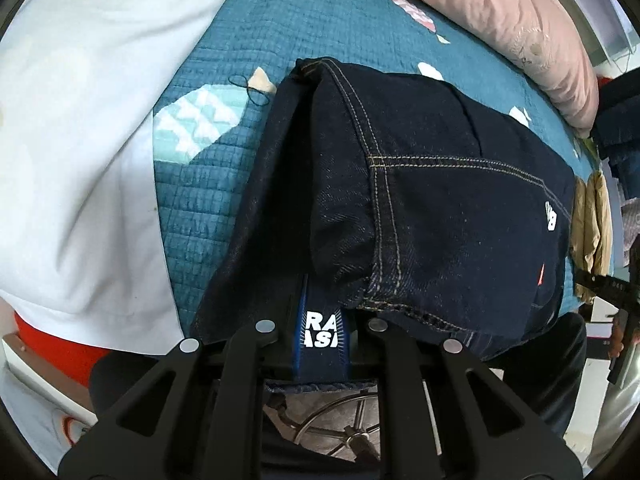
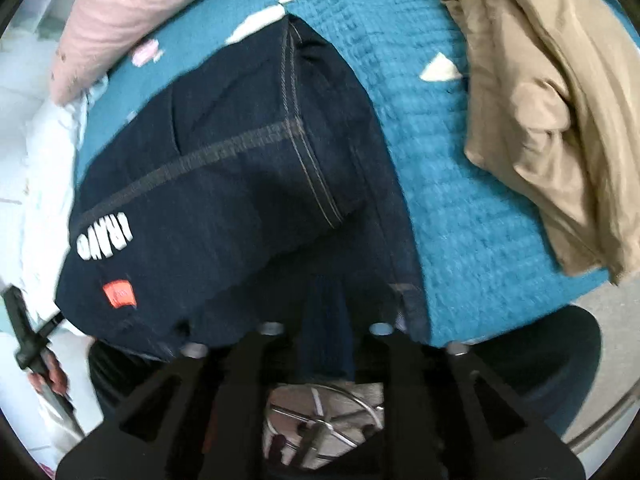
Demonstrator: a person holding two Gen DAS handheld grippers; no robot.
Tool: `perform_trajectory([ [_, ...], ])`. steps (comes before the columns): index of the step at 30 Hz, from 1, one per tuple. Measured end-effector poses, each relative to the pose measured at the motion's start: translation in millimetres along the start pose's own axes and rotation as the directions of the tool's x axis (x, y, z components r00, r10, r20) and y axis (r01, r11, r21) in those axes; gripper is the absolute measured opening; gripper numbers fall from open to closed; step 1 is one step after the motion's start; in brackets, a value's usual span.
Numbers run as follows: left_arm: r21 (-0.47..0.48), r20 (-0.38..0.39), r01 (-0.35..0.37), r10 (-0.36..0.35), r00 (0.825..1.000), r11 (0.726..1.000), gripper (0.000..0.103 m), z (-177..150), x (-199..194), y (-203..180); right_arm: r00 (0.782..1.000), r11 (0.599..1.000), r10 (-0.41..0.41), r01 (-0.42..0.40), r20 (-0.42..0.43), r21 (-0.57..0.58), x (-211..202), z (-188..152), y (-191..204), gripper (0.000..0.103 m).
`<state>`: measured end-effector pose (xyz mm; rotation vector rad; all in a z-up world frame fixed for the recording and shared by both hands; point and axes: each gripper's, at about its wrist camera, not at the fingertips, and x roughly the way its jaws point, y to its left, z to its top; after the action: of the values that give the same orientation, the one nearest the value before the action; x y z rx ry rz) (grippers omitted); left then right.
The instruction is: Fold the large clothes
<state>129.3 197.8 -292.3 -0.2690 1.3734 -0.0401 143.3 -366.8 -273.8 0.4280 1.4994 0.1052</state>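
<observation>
Two tools work the dark jeans, which lie folded in a thick stack on the bed, at its near edge, between a white sheet and a tan garment. The left tool stands narrow, pinched on a strip of denim with white lettering. The right tool is part open with dark cloth between its fingers; whether it grips cannot be told. To finish this fold well, I would lay the held edge square on the stack, ease it flat, and let go only once the layers sit even.
</observation>
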Motion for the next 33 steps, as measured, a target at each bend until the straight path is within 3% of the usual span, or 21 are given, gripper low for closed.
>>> perform_trajectory([
  [1,-0.008,-0.002,0.000,0.000,1.000,1.000,0.013,0.1,0.8,0.4,1.000,1.000,0.005,-0.005,0.006,0.030,3.2,7.0,-0.4,0.054],
  [4,-0.026,-0.009,0.005,-0.005,1.000,1.000,0.013,0.4,2.4,1.8,0.998,0.991,0.059,-0.060,0.013,0.122,16.0,23.0,-2.2,0.053],
  [8,-0.049,-0.012,0.017,-0.017,1.000,0.999,0.013,-0.2,3.9,4.3,0.999,0.974,0.047,-0.043,-0.010,0.221,44.6,37.5,-8.3,0.052],
  [10,-0.058,-0.010,0.023,-0.024,1.000,0.998,0.013,0.0,3.1,6.8,0.995,0.960,0.104,-0.101,0.004,0.260,52.1,39.4,-7.4,0.038],
  [13,-0.075,0.001,0.040,-0.040,0.999,0.996,0.013,0.6,1.7,10.8,0.998,0.963,0.059,-0.059,0.010,0.261,56.4,41.5,0.9,0.023],
  [18,-0.061,0.030,0.041,-0.039,0.999,0.997,0.013,0.3,-8.1,10.1,0.997,0.963,0.058,-0.071,0.057,0.259,37.0,32.3,-1.0,0.013],
  [25,-0.047,0.082,0.047,-0.043,0.996,0.998,0.013,-8.6,-32.8,13.5,0.986,0.955,0.139,-0.159,0.096,0.248,-12.6,21.1,-10.5,0.011],
  [33,-0.076,0.098,0.027,-0.019,0.995,0.997,0.009,-24.8,-48.6,27.0,0.988,0.967,0.139,-0.151,0.071,0.207,-47.0,-10.7,-3.3,0.010],
])
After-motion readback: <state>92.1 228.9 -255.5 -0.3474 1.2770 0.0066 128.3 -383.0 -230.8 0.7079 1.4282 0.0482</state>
